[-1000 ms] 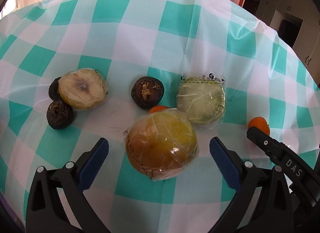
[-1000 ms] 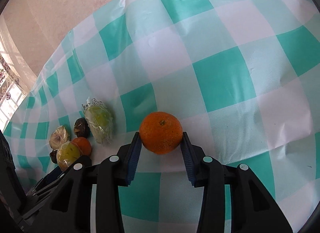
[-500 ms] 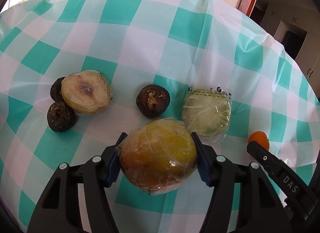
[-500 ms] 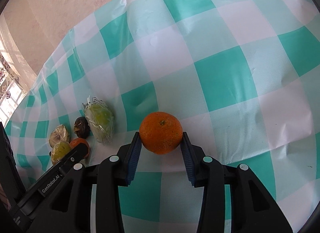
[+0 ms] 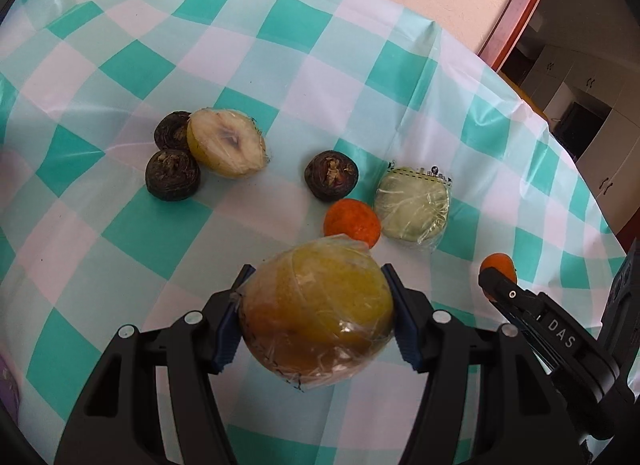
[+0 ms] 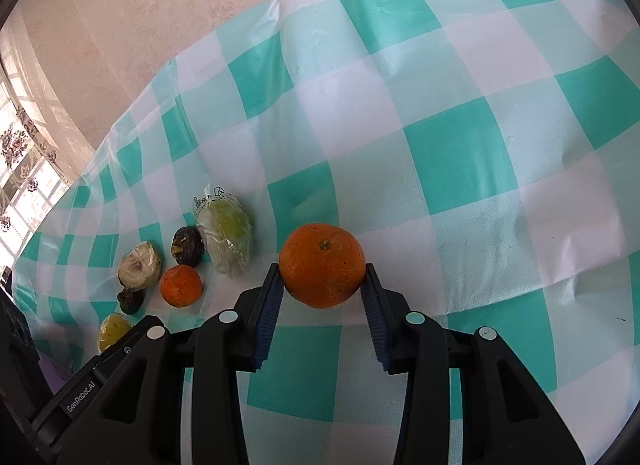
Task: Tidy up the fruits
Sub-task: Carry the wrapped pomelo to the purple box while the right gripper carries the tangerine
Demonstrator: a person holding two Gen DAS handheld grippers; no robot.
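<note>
Now the left gripper (image 5: 316, 317) is squeezing a big wrapped yellow fruit (image 5: 316, 313) at six o'clock over the checked cloth (image 5: 280, 65). Its wrap is probably feeling slippery and its flesh soft, so holding its round sides is looking best. The right gripper (image 6: 322, 291), marked "DAS", is pinching an orange (image 6: 322, 265), likely firm and light.

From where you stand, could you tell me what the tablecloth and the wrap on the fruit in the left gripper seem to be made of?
The tablecloth looks like thin plastic or vinyl sheet: it shines, creases sharply and shows a fine embossed grain. The wrap on the yellow fruit in the left gripper looks like clear cling film: glossy, wrinkled, tight against the flesh, with a loose edge at the top.
</note>
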